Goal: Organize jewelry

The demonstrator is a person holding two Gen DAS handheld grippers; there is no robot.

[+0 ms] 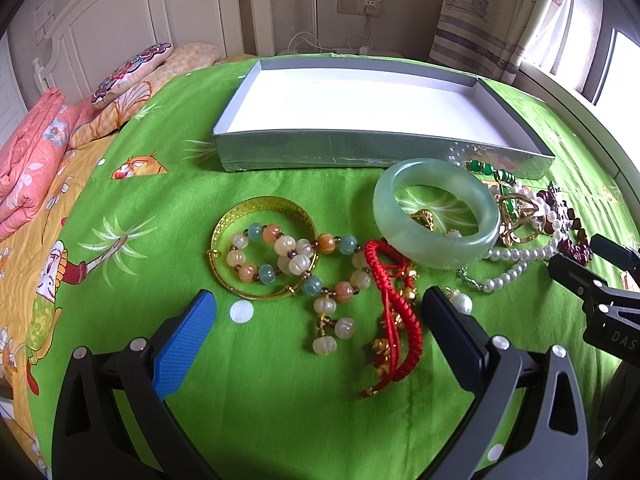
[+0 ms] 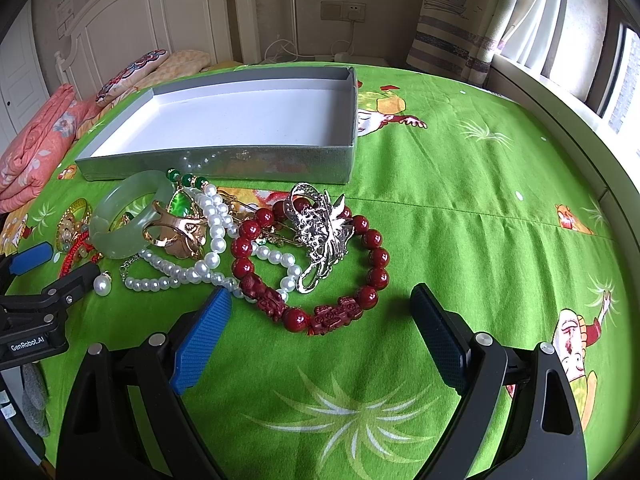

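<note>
A shallow grey box (image 1: 320, 151) with a white inside stands on the green bedspread; it also shows in the right wrist view (image 2: 224, 162). In front of it lie a jade bangle (image 1: 436, 248), a gold bangle (image 1: 256, 204), a pastel bead bracelet (image 1: 304, 258), a red cord bracelet (image 1: 396, 312) and white pearls (image 1: 516, 260). The right wrist view shows a dark red bead bracelet (image 2: 372, 256), a silver brooch (image 2: 324, 232), pearls (image 2: 212, 224) and a gold ring (image 2: 176, 232). My left gripper (image 1: 320, 312) is open just before the bead and cord bracelets. My right gripper (image 2: 322, 304) is open before the red bead bracelet.
The bedspread (image 2: 460, 208) carries cartoon prints. Folded pink quilts (image 1: 28, 160) and pillows (image 1: 132, 72) lie at the far left by the headboard. A window ledge (image 2: 560, 92) and curtain run along the right.
</note>
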